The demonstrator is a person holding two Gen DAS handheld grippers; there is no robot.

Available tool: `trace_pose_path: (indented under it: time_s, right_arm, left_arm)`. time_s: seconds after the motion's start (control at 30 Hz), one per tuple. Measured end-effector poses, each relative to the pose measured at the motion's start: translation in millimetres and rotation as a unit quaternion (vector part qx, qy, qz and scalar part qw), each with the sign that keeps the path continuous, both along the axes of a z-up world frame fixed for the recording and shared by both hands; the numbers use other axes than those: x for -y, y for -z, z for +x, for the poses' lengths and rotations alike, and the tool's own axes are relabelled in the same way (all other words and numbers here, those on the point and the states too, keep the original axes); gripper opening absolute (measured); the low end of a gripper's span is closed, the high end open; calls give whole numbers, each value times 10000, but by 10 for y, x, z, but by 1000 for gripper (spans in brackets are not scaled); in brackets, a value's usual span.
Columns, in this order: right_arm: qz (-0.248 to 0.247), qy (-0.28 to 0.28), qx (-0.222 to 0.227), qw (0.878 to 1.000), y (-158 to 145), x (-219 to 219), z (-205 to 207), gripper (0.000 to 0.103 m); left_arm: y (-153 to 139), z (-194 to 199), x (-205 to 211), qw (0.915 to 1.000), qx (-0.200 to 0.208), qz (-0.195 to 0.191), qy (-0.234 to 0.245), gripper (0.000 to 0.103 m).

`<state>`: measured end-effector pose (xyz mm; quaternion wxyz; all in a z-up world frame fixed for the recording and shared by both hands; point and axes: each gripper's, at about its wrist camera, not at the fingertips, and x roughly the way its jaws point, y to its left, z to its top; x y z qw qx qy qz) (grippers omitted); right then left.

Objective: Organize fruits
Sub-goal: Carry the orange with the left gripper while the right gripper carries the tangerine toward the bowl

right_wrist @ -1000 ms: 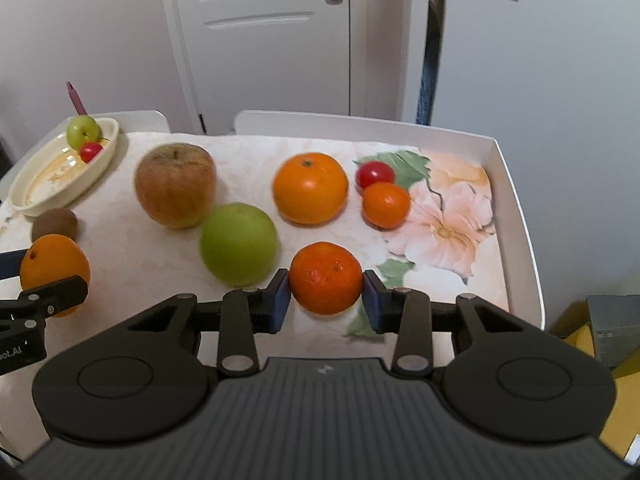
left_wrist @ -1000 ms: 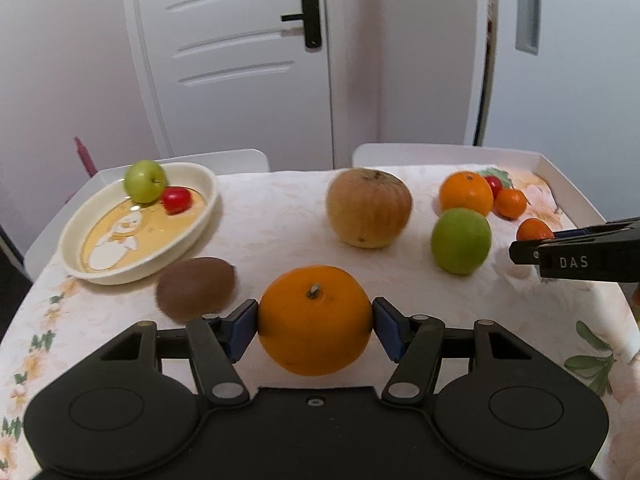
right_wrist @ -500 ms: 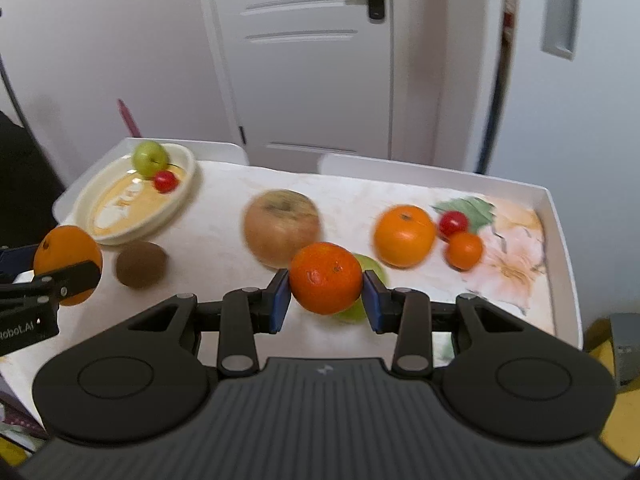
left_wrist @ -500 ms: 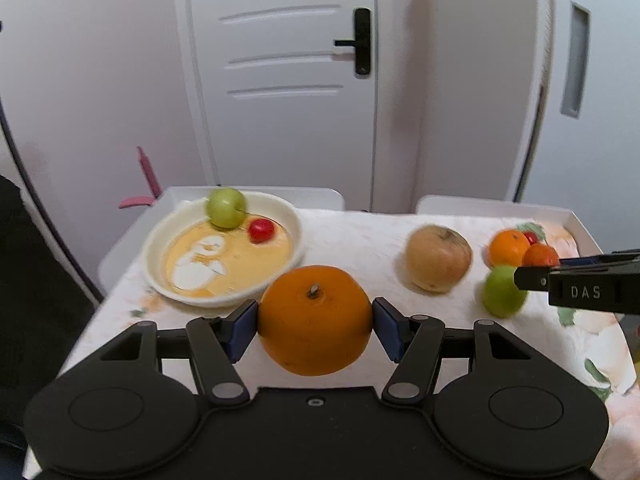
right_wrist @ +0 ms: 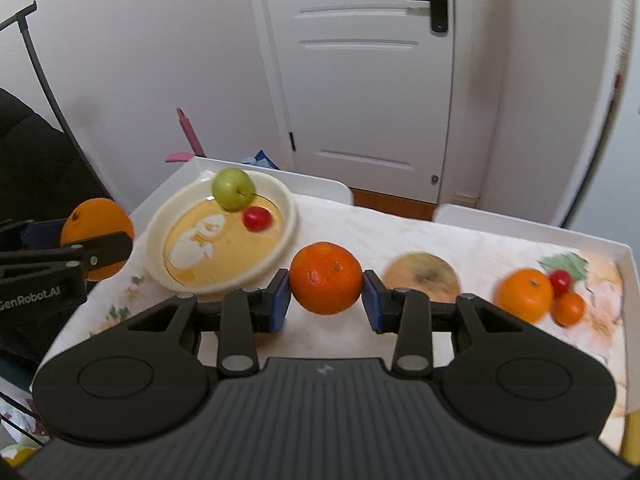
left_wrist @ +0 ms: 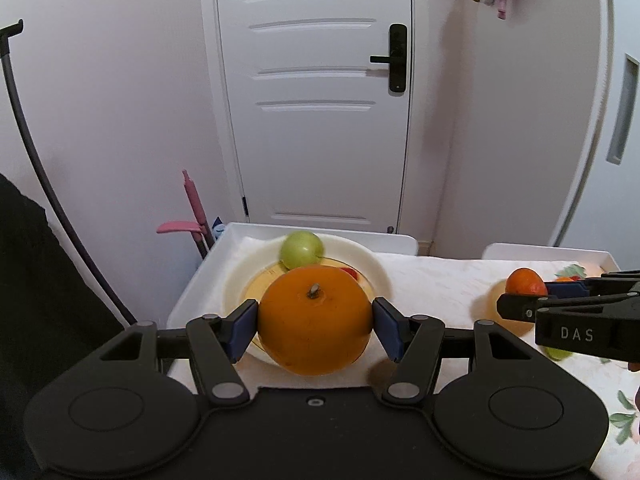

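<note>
Room: white panelled door (left_wrist: 316, 112) with a black lever handle, pale walls, a pink tool (left_wrist: 192, 216) leaning in the corner.
Surface: white rimmed table (right_wrist: 520, 226) under a floral cloth.
Dish: cream oval ceramic dish (right_wrist: 280, 196) with a snowman print, at the far left end of the table.
In dish: small green apple (right_wrist: 233, 189) against the far rim, small red cherry tomato (right_wrist: 257, 218) just beside it.
Left gripper (left_wrist: 315, 322): blue pads pinch a large round orange (left_wrist: 315, 320), stem facing the camera, in the air in front of the dish (from the right wrist view it hangs off the dish's left edge).
Right gripper (right_wrist: 325, 295): pads clamp a smaller, deeper-orange mandarin (right_wrist: 325, 278) above the cloth, just beside the dish's near rim.
Loose on the cloth: blurred tan-brown round fruit (right_wrist: 424, 280) mid-table; farther right a second orange (right_wrist: 524, 290), touching a red cherry tomato (right_wrist: 560, 280) and a tiny orange fruit (right_wrist: 569, 309).
Partly hidden: a sliver of green fruit (left_wrist: 558, 354) under the right gripper's arm.
</note>
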<state>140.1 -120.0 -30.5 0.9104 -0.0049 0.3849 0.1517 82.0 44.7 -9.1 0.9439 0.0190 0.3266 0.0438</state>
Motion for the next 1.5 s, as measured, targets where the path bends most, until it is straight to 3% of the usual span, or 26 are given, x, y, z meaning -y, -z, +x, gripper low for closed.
trace_pose_path:
  time_s: [0.3,0.63,0.93,1.37,1.4,1.43,1.5]
  right_arm:
    - [-88,69,-78,9999,40,-583,278,53]
    - [-285,367,-337,9984,286,-979,506,53]
    - [-338,549,-550,9964,479,-1070,638,53]
    - [-407,700,-556,9952,487,-1029,668,53]
    - [-409,707,-548,9951,476,-1020,662,53]
    - [-411,714,-547,9951,465,-1014,656,53]
    - [-398,737,-546,9950,440,-986,647,53]
  left_arm:
    - [55,441,-496,9996,-119,-65,230,66]
    - [437,1024,-850,9977,-400,-107,542,66]
    - [772,1442,-896,9946,-727,-123,728,66]
    - [961,1600,-830,9901,-1052,13,933,68]
    - [942,1593,-837,9905,-1011,-19,935,73]
    - [892,1562,-853,9915,-900,-30,934,89]
    - [793,1497,-869,9939,-661,-23,887,103]
